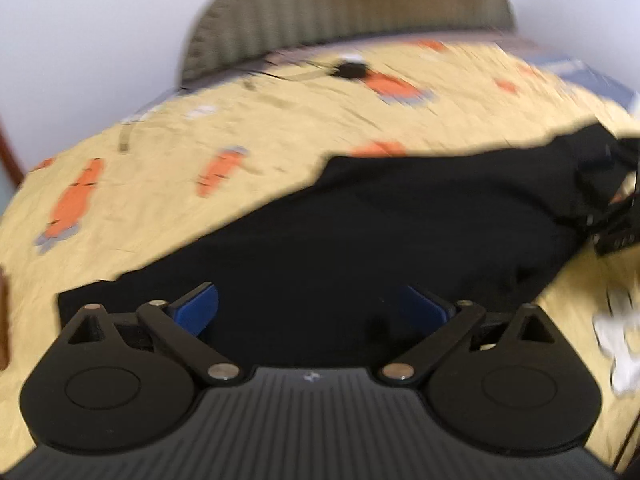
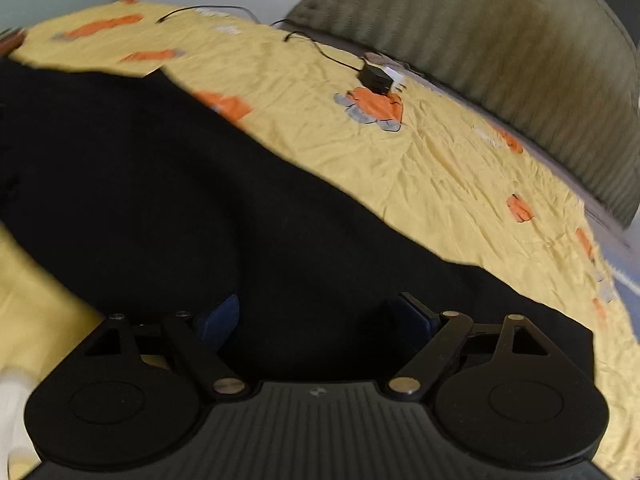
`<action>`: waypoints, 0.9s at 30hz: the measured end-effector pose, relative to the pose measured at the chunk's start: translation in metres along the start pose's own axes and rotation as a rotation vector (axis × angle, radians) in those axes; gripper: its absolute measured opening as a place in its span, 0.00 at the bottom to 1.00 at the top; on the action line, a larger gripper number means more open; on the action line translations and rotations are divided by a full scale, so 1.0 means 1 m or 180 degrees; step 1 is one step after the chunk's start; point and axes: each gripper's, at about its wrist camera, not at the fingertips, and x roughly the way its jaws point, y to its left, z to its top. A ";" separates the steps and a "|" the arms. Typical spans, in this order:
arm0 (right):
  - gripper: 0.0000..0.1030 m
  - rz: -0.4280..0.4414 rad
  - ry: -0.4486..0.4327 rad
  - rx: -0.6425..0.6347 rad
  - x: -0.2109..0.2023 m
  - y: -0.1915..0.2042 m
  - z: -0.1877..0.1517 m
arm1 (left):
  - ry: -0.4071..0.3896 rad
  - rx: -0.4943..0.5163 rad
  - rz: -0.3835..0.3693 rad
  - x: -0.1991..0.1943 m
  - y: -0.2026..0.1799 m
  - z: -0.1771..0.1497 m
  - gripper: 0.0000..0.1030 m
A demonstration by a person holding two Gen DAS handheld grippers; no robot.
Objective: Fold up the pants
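Black pants (image 1: 400, 220) lie spread across a yellow bedsheet (image 1: 160, 200) printed with orange figures. My left gripper (image 1: 312, 304) hovers over the near part of the pants, its blue pads (image 1: 200, 308) wide apart and nothing pinched between them. In the right wrist view the same pants (image 2: 160, 160) run from the upper left down under my right gripper (image 2: 318, 316), which also stands open with its dark blue pads (image 2: 416, 316) spread above the cloth. Both views are motion-blurred. Whether the fingertips touch the fabric cannot be told.
An olive ribbed cushion back (image 2: 520, 60) borders the far side of the bed, also visible as a cushion back (image 1: 340, 12) in the left view. A black charger (image 2: 376, 74) with a thin cable lies on the sheet near it. A blurred white object (image 1: 620, 344) sits at the right.
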 end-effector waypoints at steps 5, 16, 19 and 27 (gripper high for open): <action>0.83 0.0062 -0.0402 0.0508 -0.028 -0.019 0.007 | 0.0053 -0.0170 -0.0140 0.014 -0.002 0.000 0.95; 0.83 0.0423 -0.0085 0.0207 -0.016 0.027 0.002 | 0.0245 -0.0062 -0.0567 0.015 -0.012 -0.019 0.95; 0.83 0.0361 -0.0314 0.0449 -0.029 0.012 0.010 | 0.0095 -0.0004 -0.0322 0.004 -0.012 -0.011 0.95; 0.86 0.0447 -0.0117 0.0453 0.006 0.024 0.012 | 0.0334 -0.0062 -0.0128 0.041 -0.021 0.001 0.95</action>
